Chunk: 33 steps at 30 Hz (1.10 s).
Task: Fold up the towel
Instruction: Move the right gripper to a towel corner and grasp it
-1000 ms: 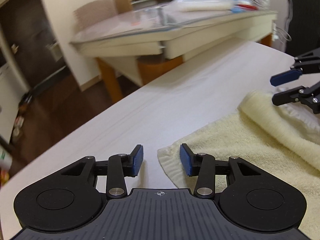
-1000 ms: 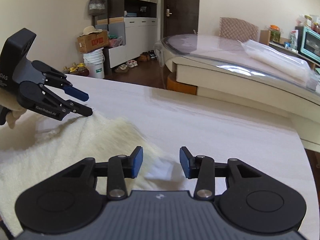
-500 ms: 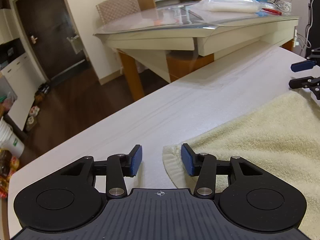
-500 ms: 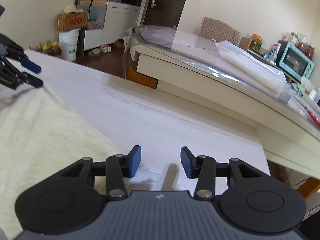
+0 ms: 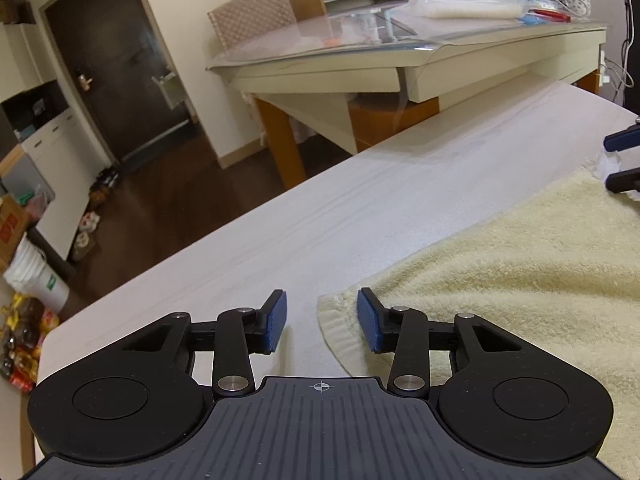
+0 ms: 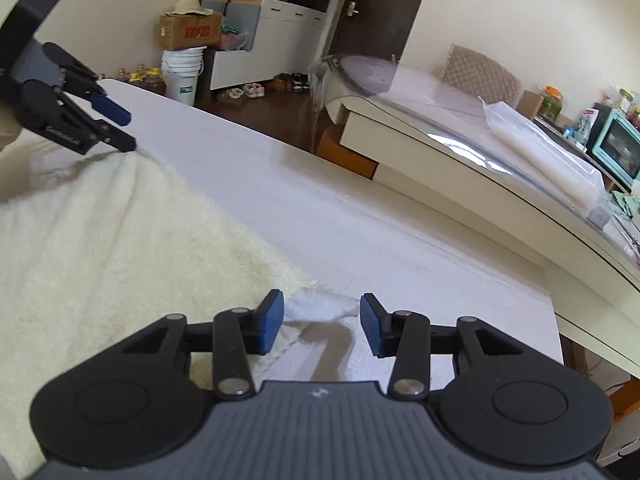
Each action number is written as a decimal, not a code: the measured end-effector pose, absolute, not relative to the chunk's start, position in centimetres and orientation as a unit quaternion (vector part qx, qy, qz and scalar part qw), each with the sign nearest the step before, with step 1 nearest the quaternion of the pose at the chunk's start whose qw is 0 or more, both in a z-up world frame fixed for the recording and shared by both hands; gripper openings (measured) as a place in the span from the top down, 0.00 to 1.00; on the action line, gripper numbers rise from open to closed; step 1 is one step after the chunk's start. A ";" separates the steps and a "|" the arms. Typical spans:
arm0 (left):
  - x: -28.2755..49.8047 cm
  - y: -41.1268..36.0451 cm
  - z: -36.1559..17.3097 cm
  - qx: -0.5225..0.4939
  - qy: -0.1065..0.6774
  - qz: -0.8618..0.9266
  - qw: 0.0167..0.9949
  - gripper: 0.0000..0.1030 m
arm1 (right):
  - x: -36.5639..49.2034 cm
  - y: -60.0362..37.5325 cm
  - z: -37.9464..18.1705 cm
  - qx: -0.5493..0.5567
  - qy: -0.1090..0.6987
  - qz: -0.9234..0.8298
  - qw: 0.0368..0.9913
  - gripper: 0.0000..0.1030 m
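A pale yellow towel [image 5: 520, 280] lies spread flat on the white table [image 5: 360, 208]. Its near left corner sits on the table between the blue pads of my left gripper [image 5: 322, 320], whose jaws are closing but not touching the cloth. In the right wrist view the towel [image 6: 100, 260] fills the left side, and its right corner with a white tag [image 6: 320, 308] lies between the pads of my open right gripper [image 6: 320, 322]. Each gripper shows in the other's view: the right gripper [image 5: 624, 160] at the far right edge, the left gripper [image 6: 124, 130] at the upper left.
The table edge [image 5: 192, 264] drops to a dark wood floor to the left. Beyond it stands a second table [image 5: 420, 60] with a clear cover and a plastic bag. A white bucket [image 6: 182, 80] and a cardboard box [image 6: 188, 32] stand by the wall.
The raised roll of towel near the right gripper has been laid out flat. The two grippers have drawn apart toward opposite towel corners, and both views have swung.
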<state>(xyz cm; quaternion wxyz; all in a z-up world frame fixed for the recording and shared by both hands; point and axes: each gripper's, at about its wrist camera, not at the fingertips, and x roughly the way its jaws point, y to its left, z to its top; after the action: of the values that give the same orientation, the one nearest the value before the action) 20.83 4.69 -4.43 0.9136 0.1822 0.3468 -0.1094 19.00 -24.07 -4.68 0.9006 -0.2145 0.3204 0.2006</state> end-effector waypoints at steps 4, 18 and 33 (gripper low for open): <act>21.3 4.9 -4.5 0.173 0.348 -0.110 0.915 0.56 | 21.8 -24.2 -5.1 -0.227 0.311 0.182 0.905 0.56; 21.6 5.3 -4.5 0.163 0.349 -0.107 0.917 0.51 | 23.4 -24.0 -5.9 -0.244 0.293 0.177 0.907 0.54; 14.7 6.6 -1.3 0.124 0.332 -0.135 0.925 0.52 | 10.0 -27.7 -1.5 -0.202 0.220 0.290 0.909 0.56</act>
<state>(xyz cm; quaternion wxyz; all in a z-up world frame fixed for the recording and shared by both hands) 14.67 6.58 -1.28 0.9251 0.1243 0.3325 -0.1351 10.01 -27.68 -1.53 0.9092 -0.2025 0.2198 0.2899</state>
